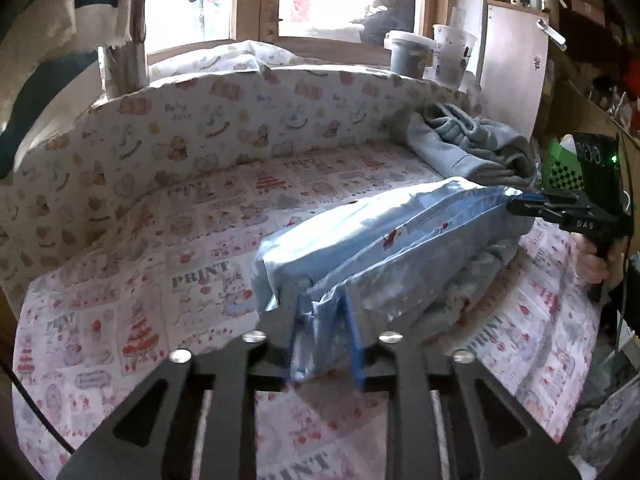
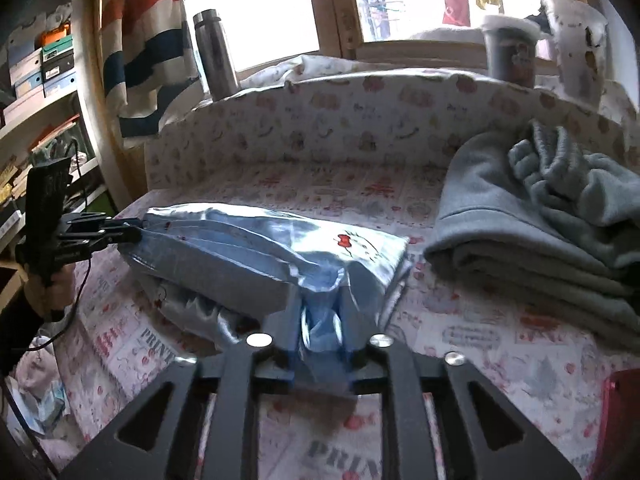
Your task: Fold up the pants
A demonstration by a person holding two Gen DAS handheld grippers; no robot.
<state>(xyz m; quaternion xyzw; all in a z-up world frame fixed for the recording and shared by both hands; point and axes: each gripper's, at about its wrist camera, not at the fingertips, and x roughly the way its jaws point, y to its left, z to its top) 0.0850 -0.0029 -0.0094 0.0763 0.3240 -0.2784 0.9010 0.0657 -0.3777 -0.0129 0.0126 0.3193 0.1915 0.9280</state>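
Observation:
Light blue pants with a small red print lie partly folded on the patterned table cover, held up between the two grippers. My left gripper is shut on one end of the pants; it also shows in the right wrist view. My right gripper is shut on the opposite end; it shows in the left wrist view. The pants stretch between them, with lower layers resting on the table.
A pile of folded grey garments lies at the back right. A padded printed wall rims the table. Cups and a steel flask stand on the sill. Shelves stand at the left.

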